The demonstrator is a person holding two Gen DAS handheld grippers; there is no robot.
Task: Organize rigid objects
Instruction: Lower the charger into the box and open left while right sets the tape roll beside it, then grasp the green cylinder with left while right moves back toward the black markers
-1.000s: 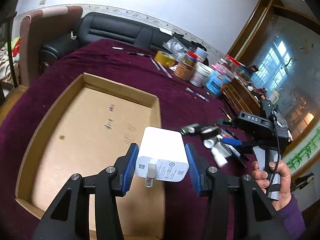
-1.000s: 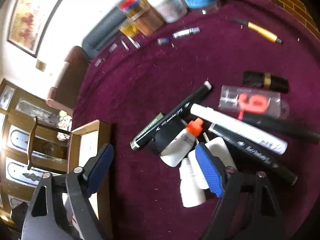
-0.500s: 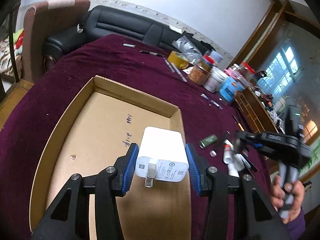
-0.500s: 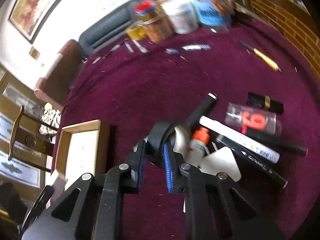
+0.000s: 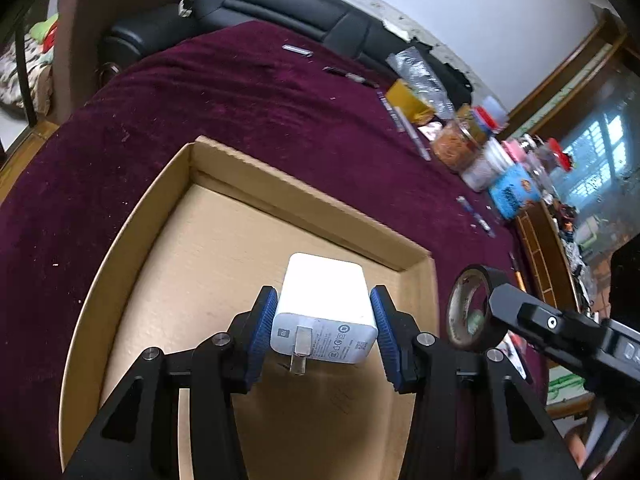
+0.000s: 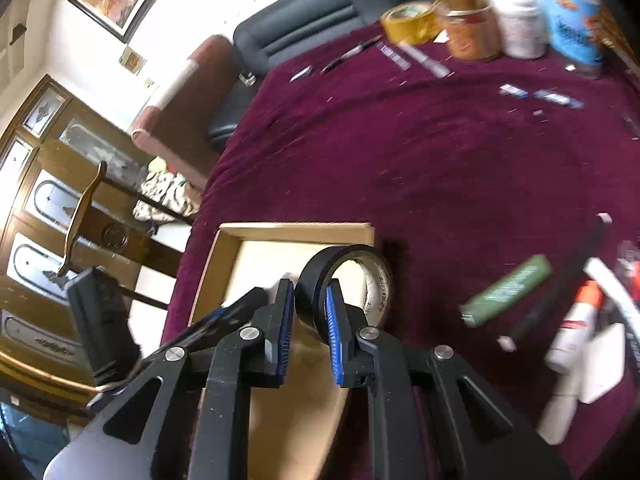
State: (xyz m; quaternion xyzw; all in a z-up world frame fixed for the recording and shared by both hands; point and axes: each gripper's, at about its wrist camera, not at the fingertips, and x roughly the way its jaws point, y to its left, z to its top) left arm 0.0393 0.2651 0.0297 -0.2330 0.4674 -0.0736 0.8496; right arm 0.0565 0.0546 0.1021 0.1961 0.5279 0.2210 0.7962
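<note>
Two grippers, each loaded, are showing on my feeds.

Left wrist view: my left gripper (image 5: 322, 322) is clamping a white charger (image 5: 326, 304) between its blue pads (image 5: 262, 322), the jaws set as wide as the charger's body, the metal plug pointing back at the lens. The charger is hanging over the inside of the cardboard box (image 5: 304, 210), which is sitting on the maroon tablecloth (image 5: 240, 96). At the box's right rim I am seeing the right gripper (image 5: 494, 300) bringing in a roll of black tape (image 5: 470, 308), held on edge. Jars and tubs (image 5: 476, 152) are crowding the far right of the table, beside a yellow tape roll (image 5: 408, 98). A black sofa (image 5: 280, 4) is running behind the table.

Right wrist view: my right gripper (image 6: 310, 312) is pinching the black tape (image 6: 344, 280) through its wall, the jaws nearly closed, one pad inside the ring and one outside. The roll is hovering over the box (image 6: 296, 230) at its right corner. A green tube (image 6: 506, 290) and a white bottle with an orange cap (image 6: 576, 320) are lying on the cloth to the right, blurred. The left gripper's black body (image 6: 100, 320) is showing at the lower left.
</note>
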